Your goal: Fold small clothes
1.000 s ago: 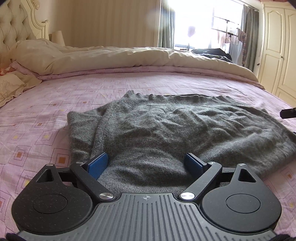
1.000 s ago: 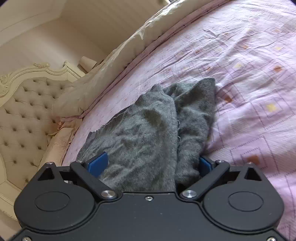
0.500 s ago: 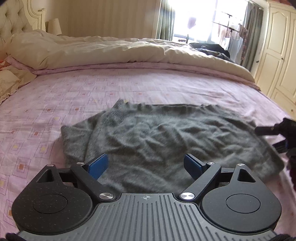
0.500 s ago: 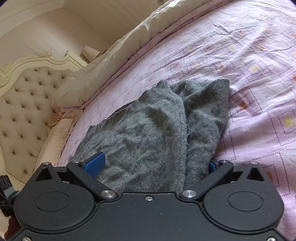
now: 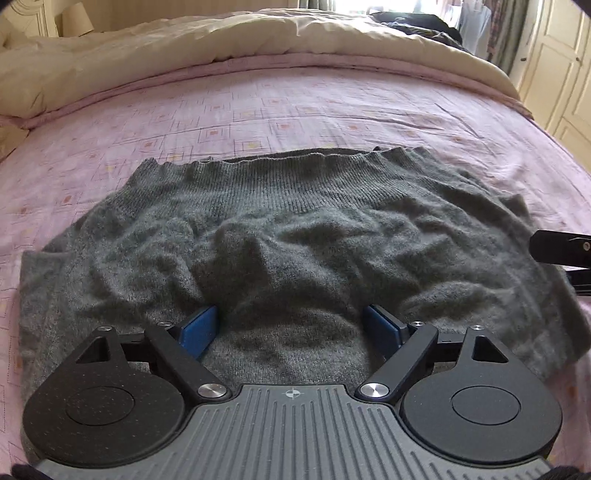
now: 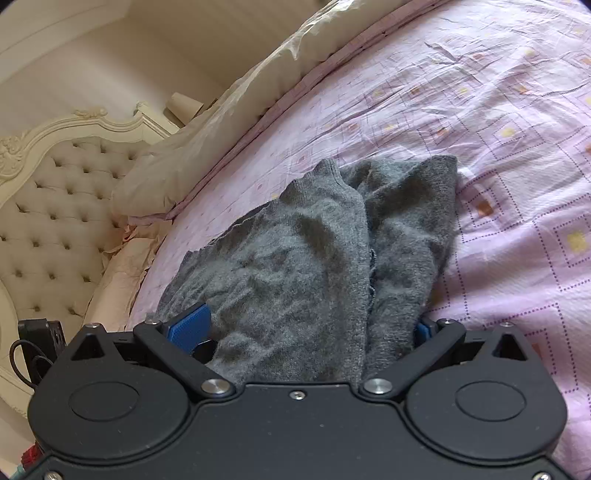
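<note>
Pink patterned bedsheet (image 5: 295,110) fills both views, with a cream duvet (image 5: 221,33) along the top and a tufted headboard (image 6: 48,206) at left. Lying rumpled mid-frame, the grey sweater (image 5: 295,236) hides the right gripper's (image 6: 303,328) far pad. Both it and the left gripper (image 5: 291,326) are spread wide over the knit.

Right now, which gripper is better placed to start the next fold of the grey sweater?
Probably the left gripper: open, centred on the grey sweater's near edge. The right gripper, also open, sits at its bunched side.
</note>
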{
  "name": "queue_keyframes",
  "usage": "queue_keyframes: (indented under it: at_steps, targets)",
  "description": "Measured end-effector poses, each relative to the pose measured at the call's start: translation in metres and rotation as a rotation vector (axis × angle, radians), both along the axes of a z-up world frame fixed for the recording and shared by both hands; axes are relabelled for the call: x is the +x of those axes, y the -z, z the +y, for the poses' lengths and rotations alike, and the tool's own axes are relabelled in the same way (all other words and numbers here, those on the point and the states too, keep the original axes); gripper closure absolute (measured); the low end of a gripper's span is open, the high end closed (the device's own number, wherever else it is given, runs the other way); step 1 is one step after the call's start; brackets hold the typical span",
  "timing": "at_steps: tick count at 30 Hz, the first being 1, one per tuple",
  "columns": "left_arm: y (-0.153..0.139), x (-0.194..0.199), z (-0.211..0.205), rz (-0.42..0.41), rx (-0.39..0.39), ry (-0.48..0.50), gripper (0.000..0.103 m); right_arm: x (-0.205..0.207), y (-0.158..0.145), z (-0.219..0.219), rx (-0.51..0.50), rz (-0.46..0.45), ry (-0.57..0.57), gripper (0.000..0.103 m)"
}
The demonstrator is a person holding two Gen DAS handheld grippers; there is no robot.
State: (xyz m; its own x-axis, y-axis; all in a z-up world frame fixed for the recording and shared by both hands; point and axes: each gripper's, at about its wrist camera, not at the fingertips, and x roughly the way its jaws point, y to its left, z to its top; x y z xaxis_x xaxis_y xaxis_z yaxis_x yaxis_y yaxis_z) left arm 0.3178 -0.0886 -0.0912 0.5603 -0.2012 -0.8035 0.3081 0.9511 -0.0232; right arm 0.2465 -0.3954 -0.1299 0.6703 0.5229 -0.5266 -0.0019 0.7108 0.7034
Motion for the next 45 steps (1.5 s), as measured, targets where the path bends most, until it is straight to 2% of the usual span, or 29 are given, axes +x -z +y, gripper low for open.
queue_keyframes:
  at_steps: [2,4,6,7,9,11,12,16,21,25,28,31,36,42,44,45]
  targets:
    - [0.001,0.001,0.002,0.005,-0.017,-0.013,0.017,0.0,-0.002,0.0,-0.011,0.014,0.007,0.006]
    - [-0.002,0.001,0.006,0.008,-0.04,-0.011,0.017,0.0,-0.004,-0.003,-0.021,0.039,0.025,0.014]
    - [-0.009,-0.002,0.016,0.005,-0.067,-0.016,0.021,0.0,-0.005,-0.006,-0.042,0.065,0.045,0.036]
    - [-0.012,-0.004,0.023,0.004,-0.082,-0.035,0.022,0.0,-0.006,-0.008,-0.057,0.079,0.056,0.041]
    - [-0.02,-0.01,0.038,-0.006,-0.105,-0.082,0.022,-0.001,-0.005,-0.009,-0.074,0.102,0.073,0.06]
    - [-0.027,-0.02,0.054,-0.028,-0.118,-0.11,0.022,-0.002,-0.006,-0.008,-0.09,0.113,0.09,0.072]
    - [-0.031,-0.027,0.064,-0.043,-0.119,-0.125,0.022,-0.002,-0.007,-0.006,-0.099,0.113,0.096,0.074]
    - [-0.035,-0.051,0.105,-0.066,-0.116,-0.173,0.022,0.0,-0.028,0.014,-0.199,0.091,0.088,0.077]
    - [-0.03,-0.075,0.155,-0.055,-0.124,-0.247,0.022,0.011,-0.075,0.055,-0.247,0.004,0.032,0.078]
    - [-0.028,-0.09,0.184,-0.036,-0.149,-0.284,0.022,0.028,-0.107,0.108,-0.256,-0.065,-0.048,0.078]
    - [-0.027,-0.098,0.198,-0.031,-0.174,-0.295,0.022,0.045,-0.118,0.156,-0.229,-0.095,-0.123,0.078]
    - [-0.026,-0.105,0.208,-0.03,-0.197,-0.292,0.022,0.062,-0.113,0.209,-0.242,-0.099,-0.2,0.079]
    - [-0.022,-0.112,0.22,-0.022,-0.219,-0.295,0.022,0.077,-0.081,0.287,-0.301,-0.058,-0.305,0.079]
    - [-0.017,-0.119,0.232,-0.013,-0.224,-0.306,0.022,0.075,-0.057,0.324,-0.363,-0.034,-0.345,0.077]
    - [-0.016,-0.121,0.235,-0.012,-0.225,-0.307,0.022,0.075,-0.056,0.331,-0.368,-0.057,-0.387,0.071]
    - [-0.016,-0.122,0.235,-0.013,-0.226,-0.307,0.022,0.074,-0.057,0.33,-0.345,-0.078,-0.398,0.062]
